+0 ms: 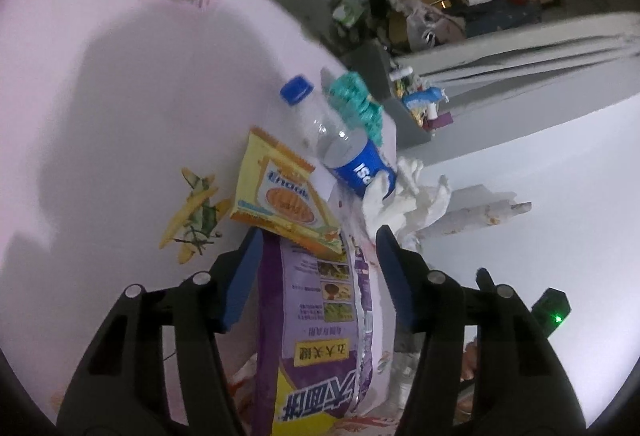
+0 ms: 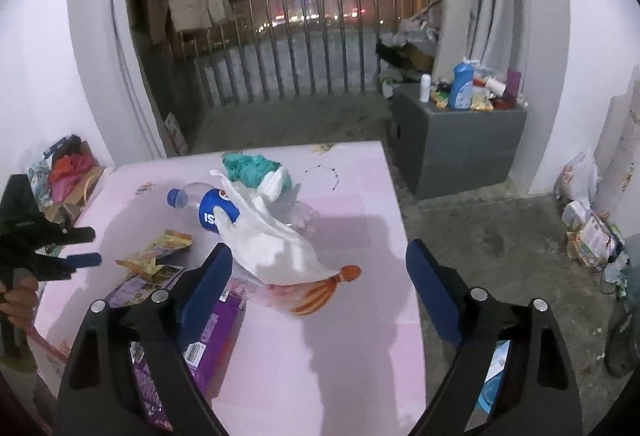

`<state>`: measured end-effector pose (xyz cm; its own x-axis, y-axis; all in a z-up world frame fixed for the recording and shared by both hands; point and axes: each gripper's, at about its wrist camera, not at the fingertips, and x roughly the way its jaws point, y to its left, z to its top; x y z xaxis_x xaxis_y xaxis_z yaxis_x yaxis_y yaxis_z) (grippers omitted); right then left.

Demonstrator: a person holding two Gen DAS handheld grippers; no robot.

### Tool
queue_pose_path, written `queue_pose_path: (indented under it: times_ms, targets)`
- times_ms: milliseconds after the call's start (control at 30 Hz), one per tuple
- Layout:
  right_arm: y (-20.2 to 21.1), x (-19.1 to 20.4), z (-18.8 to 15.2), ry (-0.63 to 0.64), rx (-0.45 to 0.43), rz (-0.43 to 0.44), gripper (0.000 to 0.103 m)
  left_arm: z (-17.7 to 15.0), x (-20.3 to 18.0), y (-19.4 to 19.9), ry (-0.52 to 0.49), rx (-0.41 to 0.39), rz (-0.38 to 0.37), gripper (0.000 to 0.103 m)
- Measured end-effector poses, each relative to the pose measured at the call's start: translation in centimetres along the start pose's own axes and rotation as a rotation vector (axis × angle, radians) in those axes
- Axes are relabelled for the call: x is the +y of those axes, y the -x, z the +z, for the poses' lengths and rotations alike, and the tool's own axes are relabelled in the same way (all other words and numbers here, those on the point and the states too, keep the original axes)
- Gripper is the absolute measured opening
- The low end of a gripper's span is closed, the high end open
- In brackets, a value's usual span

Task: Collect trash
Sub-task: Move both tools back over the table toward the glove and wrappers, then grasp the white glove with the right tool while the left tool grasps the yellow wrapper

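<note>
Trash still litters your bench (image 2: 352, 348): bottle (image 2: 208, 210), wrapper (image 2: 160, 250), purple bag (image 1: 320, 324) lie uncollected, left tongs (image 1: 320, 244) parted astride the bag, right tongs (image 2: 320, 268) wide apart, empty.

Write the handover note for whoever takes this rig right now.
Left tool: open, straddling the purple packet, not pressing it.
Right tool: open, empty, above the table's near end.
On the table: purple packet, yellow wrapper, plastic bottle, white bag, teal bundle.
Done: nothing visibly collected.
Left: grip the packet, then clear the rest.
</note>
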<state>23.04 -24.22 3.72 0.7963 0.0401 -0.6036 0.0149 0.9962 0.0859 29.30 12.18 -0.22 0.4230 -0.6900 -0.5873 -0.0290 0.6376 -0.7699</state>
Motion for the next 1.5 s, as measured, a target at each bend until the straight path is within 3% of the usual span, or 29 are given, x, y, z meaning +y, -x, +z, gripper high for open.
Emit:
queue_pose_path:
  times_ms: [133, 367, 567, 733, 967, 1100, 1267, 1500]
  targets:
    - [-2.5, 0.1, 0.5, -0.001, 0.039, 0.026, 0.082, 0.8, 1.0, -2.0, 0.04, 0.059, -0.047, 0.054]
    - [-6.0, 0.9, 1.7, 0.027, 0.086, 0.067, 0.079, 2.4, 2.0, -2.8, 0.069, 0.075, -0.084, 0.054]
    - [-8.7, 2.1, 2.8, 0.064, 0.108, 0.106, 0.073, 2.1, 2.8, -4.5, 0.066, 0.138, -0.038, 0.053]
    - [-10.9, 2.9, 3.3, 0.075, 0.136, 0.138, 0.063, 1.8, 3.5, -5.6, 0.102, 0.147, -0.041, 0.043]
    - [-12.3, 3.5, 3.0, 0.079, 0.176, 0.178, 0.034, 1.9, 3.9, -5.6, 0.102, 0.136, -0.043, 0.022]
    - [-11.8, 3.9, 2.9, 0.089, 0.174, 0.186, 0.017, 1.9, 3.8, -5.1, 0.087, 0.119, -0.045, 0.016]
    - [-10.6, 3.7, 3.2, 0.091, 0.15, 0.194, 0.01, 1.9, 3.3, -4.0, 0.063, 0.068, -0.059, 0.005]
    - [-8.0, 3.2, 3.6, 0.071, 0.097, 0.205, 0.008, 2.2, 2.0, -2.2, 0.025, 0.002, -0.095, 0.0]
